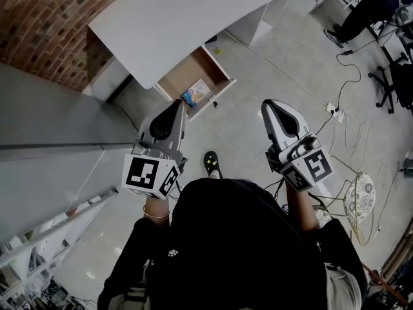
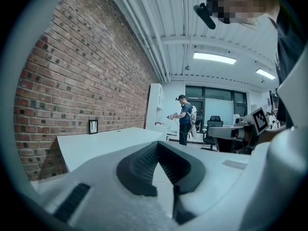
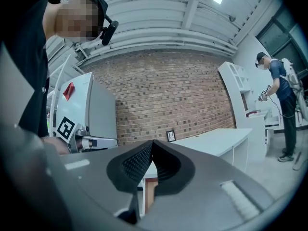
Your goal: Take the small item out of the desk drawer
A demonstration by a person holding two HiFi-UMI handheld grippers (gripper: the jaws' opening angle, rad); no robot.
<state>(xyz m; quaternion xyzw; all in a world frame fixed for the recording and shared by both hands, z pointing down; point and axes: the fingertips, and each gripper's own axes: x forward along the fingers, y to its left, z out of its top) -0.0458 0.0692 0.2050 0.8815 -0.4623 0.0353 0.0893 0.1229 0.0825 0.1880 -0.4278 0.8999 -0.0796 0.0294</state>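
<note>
Open floor surrounds the drawer jutting past the desk edge, upper centre. The small item lies inside, just above the left gripper and up-left of the right gripper; the 2 are closed and empty.

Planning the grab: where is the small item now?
Head view: the small item lies in the open drawer below the white desk, just beyond the left gripper.

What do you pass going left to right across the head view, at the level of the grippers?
Left gripper → shoe → right gripper → power strip on the floor.
</note>
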